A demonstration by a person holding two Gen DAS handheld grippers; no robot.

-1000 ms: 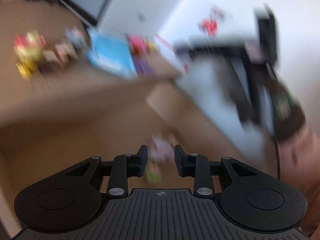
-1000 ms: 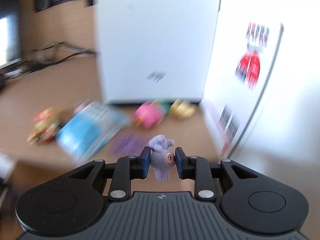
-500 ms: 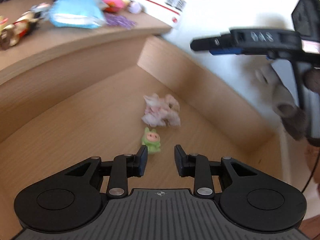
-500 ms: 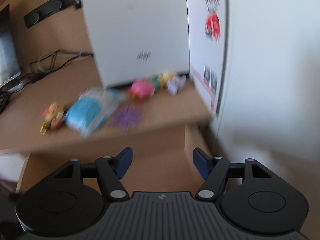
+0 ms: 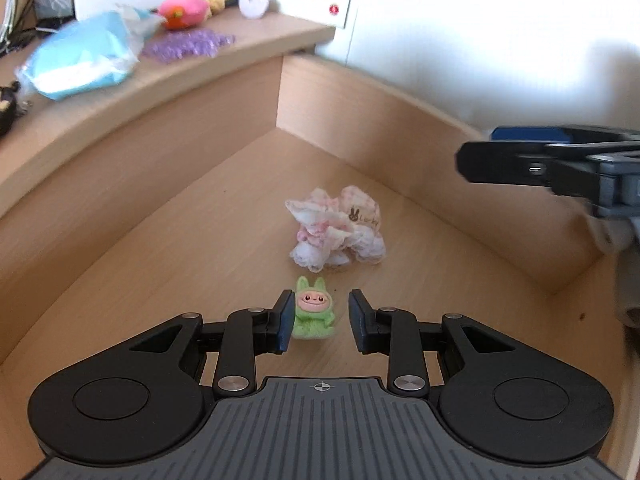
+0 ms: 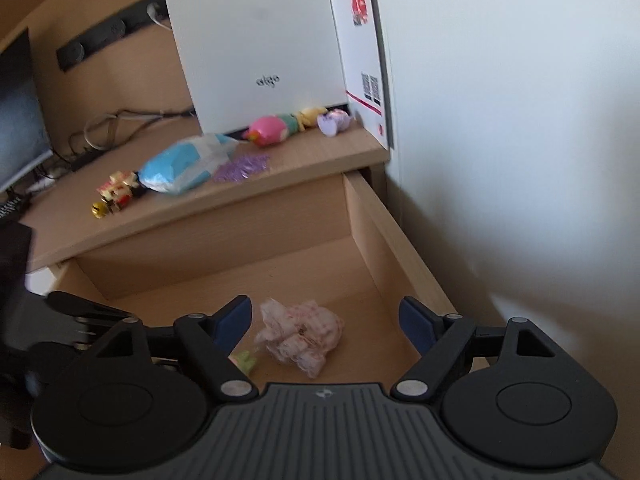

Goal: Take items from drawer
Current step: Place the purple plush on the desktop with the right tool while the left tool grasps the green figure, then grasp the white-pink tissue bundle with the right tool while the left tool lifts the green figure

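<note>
Between the left gripper's (image 5: 319, 321) parted fingers, against the left pad, sits a green toy (image 5: 313, 310); the right gripper (image 6: 326, 325) is opening, empty.

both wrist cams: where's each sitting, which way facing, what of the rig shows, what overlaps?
Left wrist: on the left gripper, angled down into the open drawer; green figure between its open fingers, untouched; right gripper enters at right.
Right wrist: on the right gripper, jaws opening, looking down over the drawer toward the desk; left gripper at left edge.
Shared: drawer, pink cloth, green figure.
</note>
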